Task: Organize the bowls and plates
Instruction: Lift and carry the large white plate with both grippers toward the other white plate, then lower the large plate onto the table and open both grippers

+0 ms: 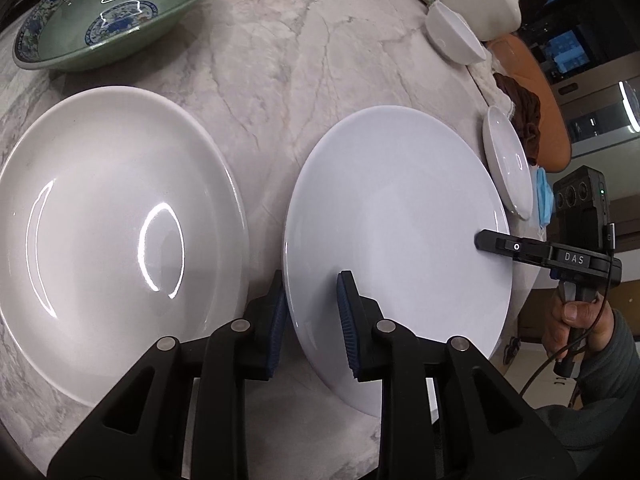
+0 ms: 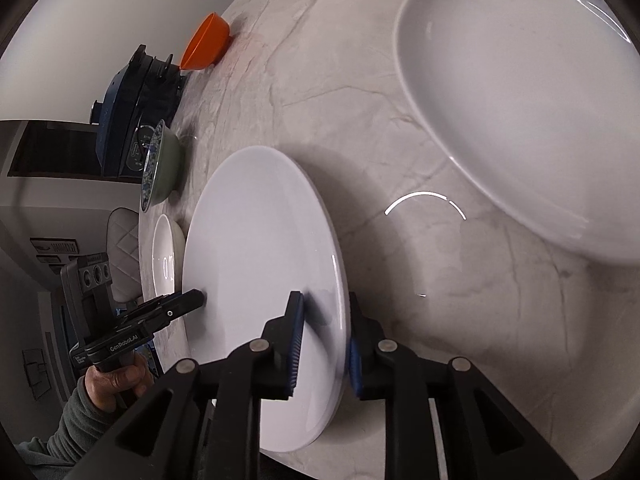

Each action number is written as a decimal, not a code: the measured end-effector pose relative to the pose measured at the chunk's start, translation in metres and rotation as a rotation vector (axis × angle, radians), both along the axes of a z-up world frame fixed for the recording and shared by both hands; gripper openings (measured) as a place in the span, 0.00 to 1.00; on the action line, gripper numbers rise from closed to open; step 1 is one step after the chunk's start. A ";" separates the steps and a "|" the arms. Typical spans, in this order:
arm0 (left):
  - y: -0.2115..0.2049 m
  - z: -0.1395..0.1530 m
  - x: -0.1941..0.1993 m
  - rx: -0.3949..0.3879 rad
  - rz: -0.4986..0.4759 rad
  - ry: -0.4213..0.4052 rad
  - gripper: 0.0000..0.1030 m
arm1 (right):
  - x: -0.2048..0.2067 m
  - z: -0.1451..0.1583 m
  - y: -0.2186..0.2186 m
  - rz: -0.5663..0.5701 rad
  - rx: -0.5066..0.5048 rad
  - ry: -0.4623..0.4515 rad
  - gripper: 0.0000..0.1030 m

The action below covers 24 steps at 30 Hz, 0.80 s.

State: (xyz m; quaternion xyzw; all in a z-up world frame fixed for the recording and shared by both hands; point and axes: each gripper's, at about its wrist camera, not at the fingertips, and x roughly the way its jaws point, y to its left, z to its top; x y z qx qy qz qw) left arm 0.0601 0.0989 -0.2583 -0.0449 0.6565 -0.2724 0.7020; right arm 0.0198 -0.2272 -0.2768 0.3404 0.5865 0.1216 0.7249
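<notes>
Tongs (image 1: 312,320) astride plate (image 1: 396,216) rim — both sides

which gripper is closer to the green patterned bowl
Left. The left gripper straddles the bluish plate's rim on the side facing the green patterned bowl. The right gripper straddles the opposite rim, with the whole plate between it and the bowl.

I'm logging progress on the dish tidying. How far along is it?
Early: nothing looks stacked yet. In hand: the left gripper and right gripper both pinch the rim of one flat white plate. Left: the deep white plate, green bowl, orange bowl and small white plate lie scattered on the marble table.
</notes>
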 end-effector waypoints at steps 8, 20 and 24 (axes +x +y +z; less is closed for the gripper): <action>-0.001 0.005 0.002 0.041 -0.038 -0.015 0.27 | 0.005 0.007 0.005 0.000 -0.086 -0.013 0.24; -0.011 0.017 -0.016 0.033 -0.178 -0.047 0.68 | -0.010 0.025 0.019 -0.020 -0.350 -0.029 0.53; -0.016 0.031 -0.025 0.015 -0.177 -0.058 0.72 | -0.038 0.044 0.019 -0.061 -0.339 -0.113 0.54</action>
